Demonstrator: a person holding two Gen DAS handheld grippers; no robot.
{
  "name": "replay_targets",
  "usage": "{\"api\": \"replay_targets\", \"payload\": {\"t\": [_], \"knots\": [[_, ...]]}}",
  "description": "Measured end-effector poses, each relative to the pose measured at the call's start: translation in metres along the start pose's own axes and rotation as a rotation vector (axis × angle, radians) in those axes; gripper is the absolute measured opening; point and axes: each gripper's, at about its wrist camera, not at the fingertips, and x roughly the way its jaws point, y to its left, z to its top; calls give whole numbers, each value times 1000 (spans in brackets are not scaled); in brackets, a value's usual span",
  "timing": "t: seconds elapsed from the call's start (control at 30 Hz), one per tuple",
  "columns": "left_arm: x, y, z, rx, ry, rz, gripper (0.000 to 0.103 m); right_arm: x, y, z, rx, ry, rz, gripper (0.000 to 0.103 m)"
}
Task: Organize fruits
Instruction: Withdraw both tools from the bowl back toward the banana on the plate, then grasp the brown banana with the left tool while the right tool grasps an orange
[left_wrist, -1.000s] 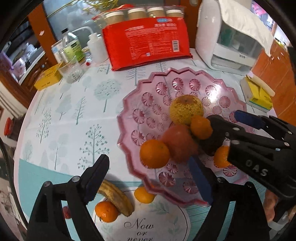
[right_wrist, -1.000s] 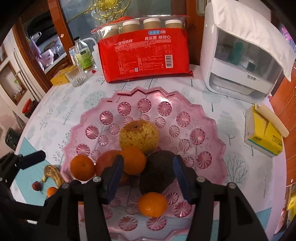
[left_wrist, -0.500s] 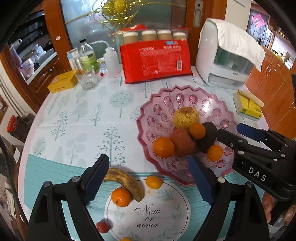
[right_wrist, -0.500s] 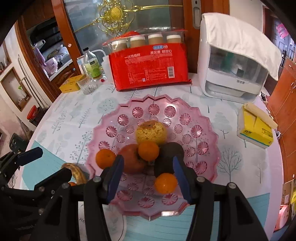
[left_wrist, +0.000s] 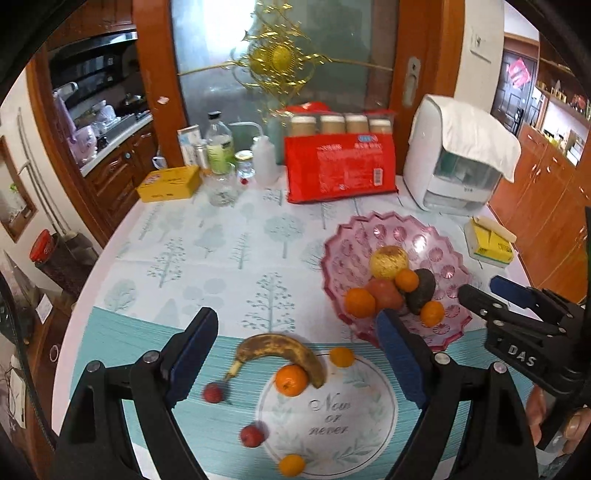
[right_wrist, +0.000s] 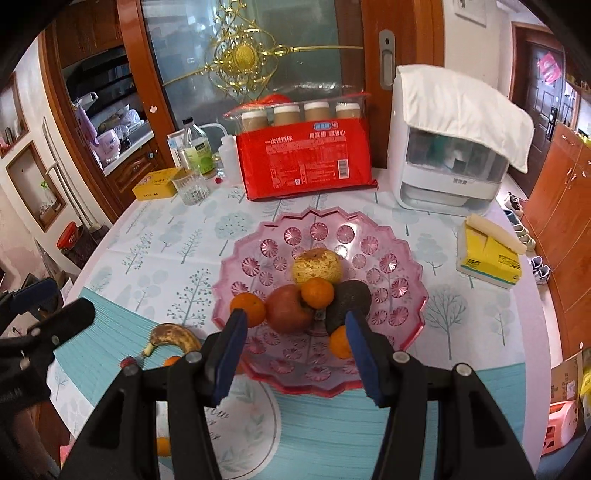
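Covering the round table (left_wrist: 229, 243) is a pale cloth printed with trees, with a teal placemat (left_wrist: 354, 413) at the near edge; a glass door with gold ornament (right_wrist: 243, 59), a red package (right_wrist: 306, 162) and a white appliance (right_wrist: 450, 147) stand at the far side. The pink scalloped fruit plate (right_wrist: 391, 258) holds a pear (right_wrist: 317, 265), an apple (right_wrist: 288, 308), an avocado (right_wrist: 349, 302) and three oranges. On the placemat lie a spotted banana (left_wrist: 280, 350), more oranges and two small red fruits. The left gripper (left_wrist: 295, 365) hovers above the banana, jaws spread wide and empty; the right gripper (right_wrist: 293, 354) hangs over the plate's near rim, likewise parted and holding nothing.
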Motion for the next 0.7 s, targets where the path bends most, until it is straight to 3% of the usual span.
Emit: {"api": "replay_targets", "payload": {"t": [0.37,0.7], "knots": [[-36,87,-11,-74,-40,-19,87,-38,51,-14,8,-27,-38,56],[-32,161,-11,-68,-42,-27,87,-41,110,-28,30,-20,-57,56]]}}
